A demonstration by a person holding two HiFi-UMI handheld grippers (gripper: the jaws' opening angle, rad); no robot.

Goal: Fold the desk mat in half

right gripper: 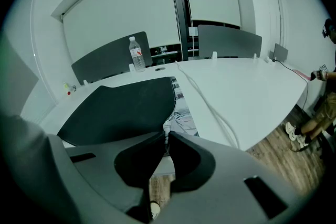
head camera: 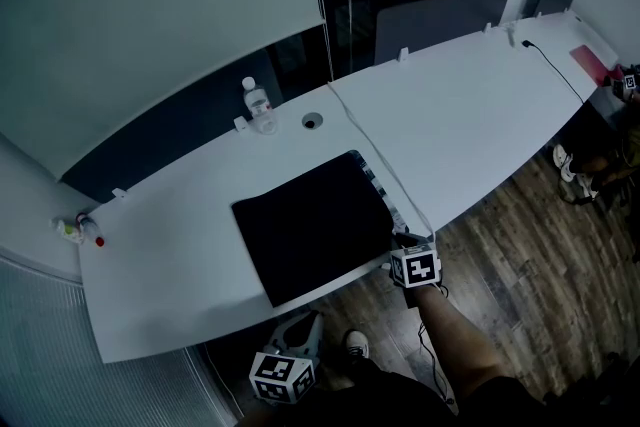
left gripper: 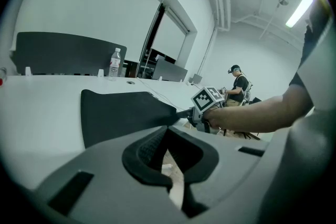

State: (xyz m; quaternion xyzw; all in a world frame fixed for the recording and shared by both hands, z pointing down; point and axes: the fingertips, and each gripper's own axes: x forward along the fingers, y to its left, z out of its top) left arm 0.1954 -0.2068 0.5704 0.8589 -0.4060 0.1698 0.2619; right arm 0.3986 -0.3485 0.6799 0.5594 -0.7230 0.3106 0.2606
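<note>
White and curved, the desk (head camera: 480, 115) fills most of what we see from the head view, with the black desk mat (head camera: 315, 220) lying near its front edge. Most of the mat lies flat and unfolded. Only its near right corner is raised off the surface and drawn to a point.

We see the right gripper (right gripper: 166, 136) at that corner. Its jaws are almost together, and the thin edge of the mat is pinched between the pads. From the left gripper view, the lifted corner runs straight into those jaws, just ahead of the marker cube.

The left gripper (head camera: 312, 317) hangs below the desk's front edge, short of the mat's near left corner and not touching it. Its jaws sit close together with nothing between them, and only a sliver of floor shows through the slit.

A strip with a grey printed pattern (right gripper: 181, 110) shows along the mat's right edge. We cannot tell whether it runs under the mat. Beyond it a white cable (right gripper: 211, 109) crosses the desk. A water bottle (head camera: 258, 105) stands at the far edge, well apart from the mat, beside a round hole (head camera: 312, 121). The wooden floor (head camera: 520, 245) lies to the right of the desk, and another person (left gripper: 239, 84) stands far off in the left gripper view.
</note>
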